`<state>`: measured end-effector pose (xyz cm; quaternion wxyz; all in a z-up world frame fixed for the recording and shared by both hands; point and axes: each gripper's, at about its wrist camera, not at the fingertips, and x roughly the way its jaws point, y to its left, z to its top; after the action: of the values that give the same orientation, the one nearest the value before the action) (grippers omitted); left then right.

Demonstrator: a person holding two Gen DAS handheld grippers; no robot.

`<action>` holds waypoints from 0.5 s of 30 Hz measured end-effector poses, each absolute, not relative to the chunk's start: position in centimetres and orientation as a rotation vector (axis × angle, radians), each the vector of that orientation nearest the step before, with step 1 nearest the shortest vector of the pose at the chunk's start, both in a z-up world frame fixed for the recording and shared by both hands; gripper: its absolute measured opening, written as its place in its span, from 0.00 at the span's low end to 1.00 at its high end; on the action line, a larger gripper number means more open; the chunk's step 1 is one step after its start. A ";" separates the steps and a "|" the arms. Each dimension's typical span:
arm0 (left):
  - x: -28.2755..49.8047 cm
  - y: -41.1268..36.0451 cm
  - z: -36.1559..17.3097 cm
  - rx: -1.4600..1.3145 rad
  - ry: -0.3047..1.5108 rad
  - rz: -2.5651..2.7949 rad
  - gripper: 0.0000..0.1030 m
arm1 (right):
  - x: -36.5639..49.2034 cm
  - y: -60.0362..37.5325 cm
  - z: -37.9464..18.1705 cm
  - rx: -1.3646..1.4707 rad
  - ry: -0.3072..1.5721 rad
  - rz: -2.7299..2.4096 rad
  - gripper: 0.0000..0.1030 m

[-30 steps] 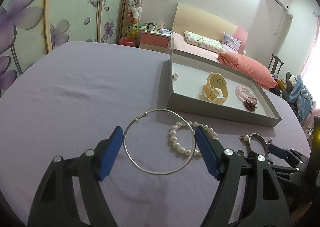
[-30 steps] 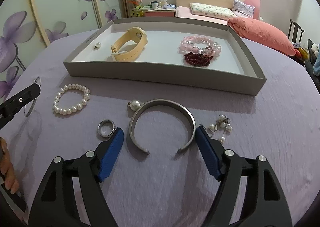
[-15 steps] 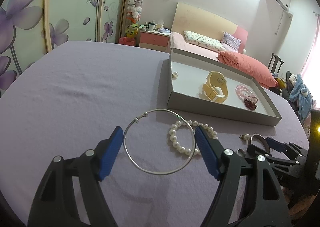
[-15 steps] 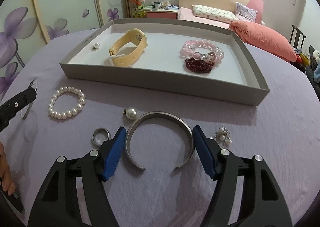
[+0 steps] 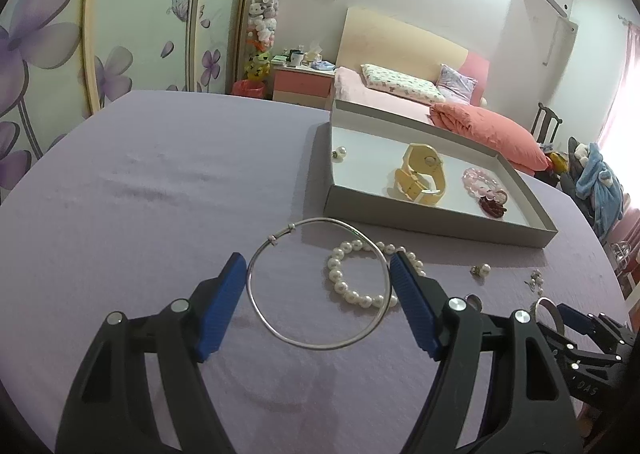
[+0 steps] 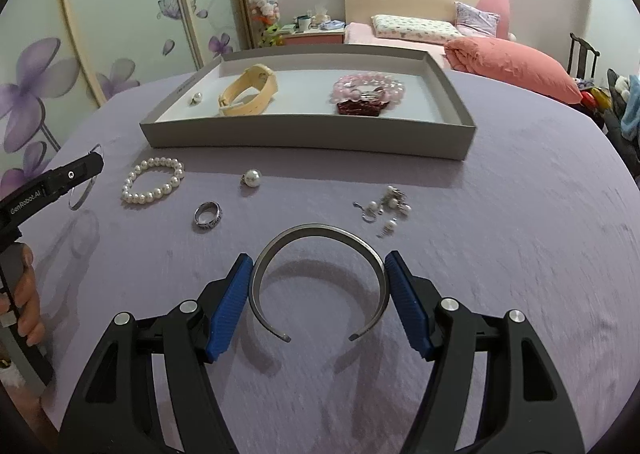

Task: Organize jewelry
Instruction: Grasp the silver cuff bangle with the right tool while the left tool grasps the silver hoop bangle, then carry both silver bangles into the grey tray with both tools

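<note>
1. Left wrist view: the left gripper (image 5: 316, 286) has its blue pads pressed on either side of a thin silver bangle (image 5: 318, 282), gripping it across its width. The hoop sits up against the pads, its clasp on the far left, and its faint shadow falls on the purple tablecloth (image 5: 140, 193) below. A pearl bracelet (image 5: 362, 274) lies on the cloth beyond, seen partly through the hoop.

2. Same view, farther off: the grey tray (image 5: 420, 219) holds a yellow watch (image 5: 420, 173), a pink bead bracelet (image 5: 480, 181) and a dark red one (image 5: 494, 207) (touching each other, as far as the fisheye edge allows).

3. Right wrist view: the right gripper (image 6: 320, 286) clasps an open silver cuff (image 6: 318, 274), a pad on each outer side, the gap in the cuff facing the camera. Its jaws have just been closing on the cuff.

4. Same view: a band ring (image 6: 207, 215), a single pearl earring (image 6: 252, 177) and a cluster of pearl earrings (image 6: 386, 207) lie on the cloth between cuff and tray.
</note>
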<state>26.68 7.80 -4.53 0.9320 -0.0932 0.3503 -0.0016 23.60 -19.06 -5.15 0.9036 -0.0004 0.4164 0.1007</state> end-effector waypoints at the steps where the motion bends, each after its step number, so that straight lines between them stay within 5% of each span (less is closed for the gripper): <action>1: 26.5 7.7 -4.5 -0.186 0.715 -0.005 0.70 | 23.5 -19.2 -5.1 0.003 0.856 0.203 0.66; 15: 25.7 6.0 -4.4 -0.124 0.758 -0.057 0.70 | 23.5 -19.4 -5.8 -0.002 0.880 0.198 0.66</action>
<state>25.74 6.00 -4.42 0.9268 -0.0604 0.3695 -0.0280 23.46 -19.43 -5.82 0.8999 -0.0011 0.4254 0.0958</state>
